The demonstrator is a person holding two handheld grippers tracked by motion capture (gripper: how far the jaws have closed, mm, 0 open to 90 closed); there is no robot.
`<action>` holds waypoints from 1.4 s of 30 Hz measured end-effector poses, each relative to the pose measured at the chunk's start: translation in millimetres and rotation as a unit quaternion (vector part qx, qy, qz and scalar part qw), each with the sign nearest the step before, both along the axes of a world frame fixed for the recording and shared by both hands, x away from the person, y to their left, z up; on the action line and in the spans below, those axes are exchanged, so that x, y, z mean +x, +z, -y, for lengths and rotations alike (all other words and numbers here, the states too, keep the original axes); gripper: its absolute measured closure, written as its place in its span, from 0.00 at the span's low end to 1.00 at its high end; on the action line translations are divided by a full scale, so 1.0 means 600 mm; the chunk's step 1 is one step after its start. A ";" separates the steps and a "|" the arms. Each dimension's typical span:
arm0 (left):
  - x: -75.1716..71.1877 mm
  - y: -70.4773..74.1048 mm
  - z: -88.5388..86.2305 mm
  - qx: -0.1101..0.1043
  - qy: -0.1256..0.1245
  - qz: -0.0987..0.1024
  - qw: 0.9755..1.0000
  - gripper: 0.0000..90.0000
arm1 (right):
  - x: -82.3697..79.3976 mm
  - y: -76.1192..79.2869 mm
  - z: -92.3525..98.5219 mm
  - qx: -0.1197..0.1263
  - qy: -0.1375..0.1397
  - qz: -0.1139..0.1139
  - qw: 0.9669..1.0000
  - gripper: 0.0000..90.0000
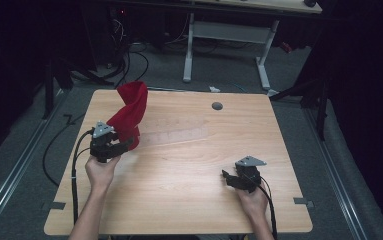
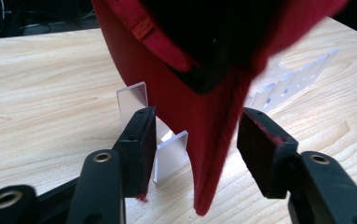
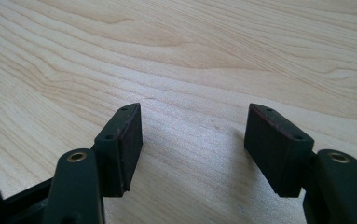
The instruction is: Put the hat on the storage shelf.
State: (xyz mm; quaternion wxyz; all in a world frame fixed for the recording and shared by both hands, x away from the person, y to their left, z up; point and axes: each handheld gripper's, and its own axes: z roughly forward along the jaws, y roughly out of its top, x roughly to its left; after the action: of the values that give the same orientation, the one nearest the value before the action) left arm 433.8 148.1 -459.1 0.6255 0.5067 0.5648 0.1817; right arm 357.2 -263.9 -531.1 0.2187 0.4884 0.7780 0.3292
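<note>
A red cloth stands bunched upright at the left end of a clear acrylic rack on the wooden table. My left gripper sits right at the cloth's base. In the left gripper view the cloth hangs down between the two jaws of the left gripper, which stand wide apart, open and not pinching it. Clear slotted plates of the rack show behind the cloth. My right gripper rests low over bare wood at the front right. The right gripper is open with nothing between its fingers.
A small grey round cap is set in the table near its far edge. Beyond the table stand a white desk frame and loose cables on the floor. Each gripper trails a black cable off the front edge.
</note>
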 end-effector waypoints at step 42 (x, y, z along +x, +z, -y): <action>-0.078 0.014 -0.020 0.012 0.004 0.008 1.000 0.44 | 0.000 0.000 -0.001 -0.001 0.001 0.000 1.000 0.41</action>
State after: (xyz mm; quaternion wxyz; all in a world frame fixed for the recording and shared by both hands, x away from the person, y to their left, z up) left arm 387.0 160.2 -450.8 0.6231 0.5105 0.5594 0.1953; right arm 357.2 -263.5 -531.1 0.2187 0.4873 0.7787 0.3291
